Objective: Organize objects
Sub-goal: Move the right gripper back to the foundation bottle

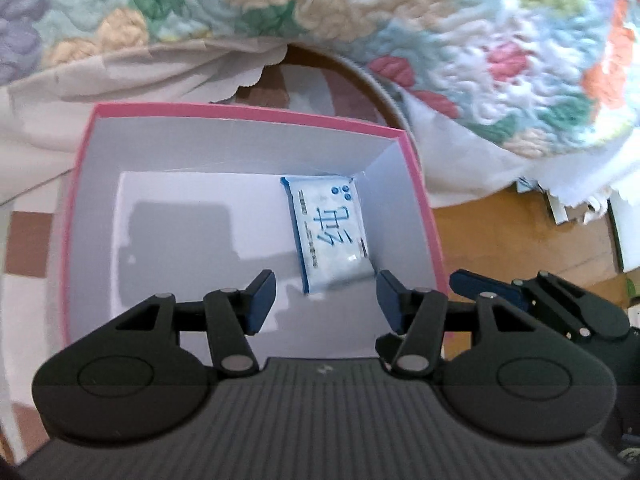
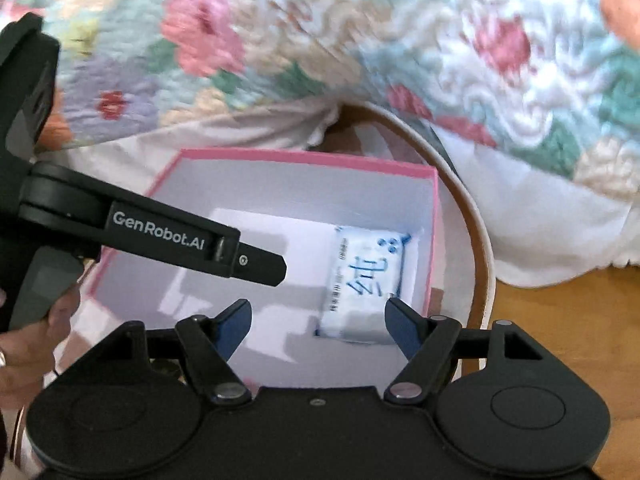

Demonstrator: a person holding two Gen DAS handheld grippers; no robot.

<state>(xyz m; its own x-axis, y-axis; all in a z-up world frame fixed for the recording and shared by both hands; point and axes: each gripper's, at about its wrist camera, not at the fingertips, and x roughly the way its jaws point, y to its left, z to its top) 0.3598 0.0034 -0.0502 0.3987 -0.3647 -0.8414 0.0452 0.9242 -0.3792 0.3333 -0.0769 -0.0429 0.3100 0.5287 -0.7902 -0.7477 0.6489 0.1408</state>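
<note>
A pink box [image 1: 248,114] with a white inside stands open below me. A blue-and-white wipes packet [image 1: 330,232] lies flat at its right inner wall. My left gripper [image 1: 326,300] is open and empty, hovering above the near part of the box. In the right wrist view the same box [image 2: 304,158] and packet [image 2: 366,280] show. My right gripper [image 2: 318,326] is open and empty, just above the near end of the packet. The left gripper [image 2: 260,266] reaches in from the left there. The right gripper [image 1: 492,284] shows at the right in the left wrist view.
A flowered knitted blanket [image 1: 360,12] and white cloth [image 1: 140,68] lie behind the box. A round wooden-rimmed table edge [image 2: 480,248] curves on the right. Wooden floor [image 1: 520,232] and some papers [image 1: 560,200] are at the right.
</note>
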